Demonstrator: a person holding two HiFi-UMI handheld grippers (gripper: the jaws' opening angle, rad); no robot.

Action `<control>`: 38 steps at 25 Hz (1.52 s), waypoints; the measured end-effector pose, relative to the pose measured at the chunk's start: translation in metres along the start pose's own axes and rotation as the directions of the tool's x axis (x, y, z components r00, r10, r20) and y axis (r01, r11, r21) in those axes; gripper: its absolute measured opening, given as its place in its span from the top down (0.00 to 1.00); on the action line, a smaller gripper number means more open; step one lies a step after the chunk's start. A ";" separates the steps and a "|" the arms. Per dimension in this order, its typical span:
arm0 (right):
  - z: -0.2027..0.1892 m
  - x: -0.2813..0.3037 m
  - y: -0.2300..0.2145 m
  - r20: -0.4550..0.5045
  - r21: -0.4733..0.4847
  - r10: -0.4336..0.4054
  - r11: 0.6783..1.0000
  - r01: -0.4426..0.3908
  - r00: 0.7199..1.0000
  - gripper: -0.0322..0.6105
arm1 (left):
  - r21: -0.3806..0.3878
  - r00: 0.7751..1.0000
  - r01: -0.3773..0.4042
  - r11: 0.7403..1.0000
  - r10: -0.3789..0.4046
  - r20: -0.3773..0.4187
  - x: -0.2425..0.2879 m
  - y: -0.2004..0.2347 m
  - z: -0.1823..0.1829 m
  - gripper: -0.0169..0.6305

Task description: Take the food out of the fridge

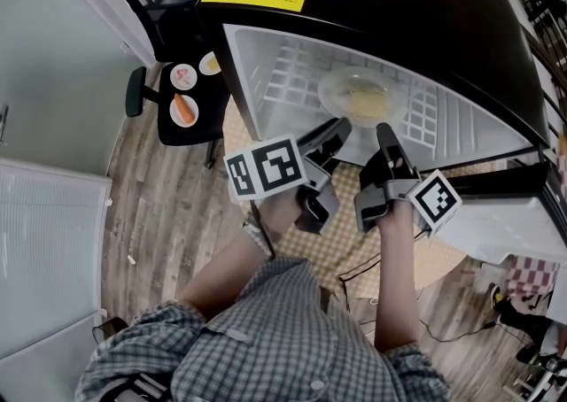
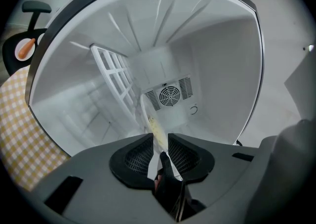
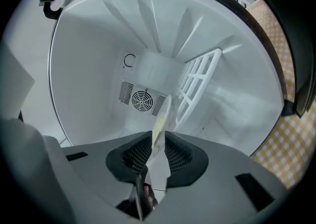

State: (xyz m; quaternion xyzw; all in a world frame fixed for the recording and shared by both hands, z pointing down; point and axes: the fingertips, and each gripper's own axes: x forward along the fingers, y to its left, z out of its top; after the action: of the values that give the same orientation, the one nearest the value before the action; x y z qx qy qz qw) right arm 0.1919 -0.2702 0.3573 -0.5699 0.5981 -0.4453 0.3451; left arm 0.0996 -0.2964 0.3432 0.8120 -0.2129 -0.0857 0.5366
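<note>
Nearest the camera, the left gripper and the right gripper were held side by side at the open mouth of the fridge, above a checked mat. Each gripper's own view showed its jaws closed on the near rim of the plate of food, with the thin rim pinched between the ribbed pads. The plate, which carried a pale yellow portion, was seen at the front edge of the wire shelf. Whether it was resting on the shelf or already raised could not be told. Behind it, a fan vent was set in the back wall. Farther off, to the left of the fridge, three small plates of food were laid out on a black chair.

The step in hand was judged to be the grasp before withdrawal. For the next move, a level, even pull toward the opening by both grippers was called for, so that the plate would not tip.
</note>
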 end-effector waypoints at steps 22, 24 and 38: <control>-0.002 -0.007 0.004 -0.002 0.086 0.031 0.996 -0.030 1.000 0.90 | -0.031 1.000 -0.008 0.999 0.008 0.022 -0.004 0.007 0.007 0.84; -0.002 -0.010 0.004 -0.006 0.085 0.038 0.996 -0.038 0.999 0.90 | -0.032 1.000 -0.011 0.999 0.012 0.026 -0.005 0.008 0.008 0.84; -0.006 -0.023 -0.001 -0.030 0.052 0.037 0.998 -0.036 0.999 0.90 | -0.038 0.999 -0.015 0.999 0.017 0.038 -0.007 0.014 0.006 0.90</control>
State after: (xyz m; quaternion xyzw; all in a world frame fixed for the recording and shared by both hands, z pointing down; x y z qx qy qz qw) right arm 0.1893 -0.2467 0.3577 -0.5429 0.6022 -0.4629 0.3584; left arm 0.0872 -0.3032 0.3525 0.7983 -0.2280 -0.1011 0.5482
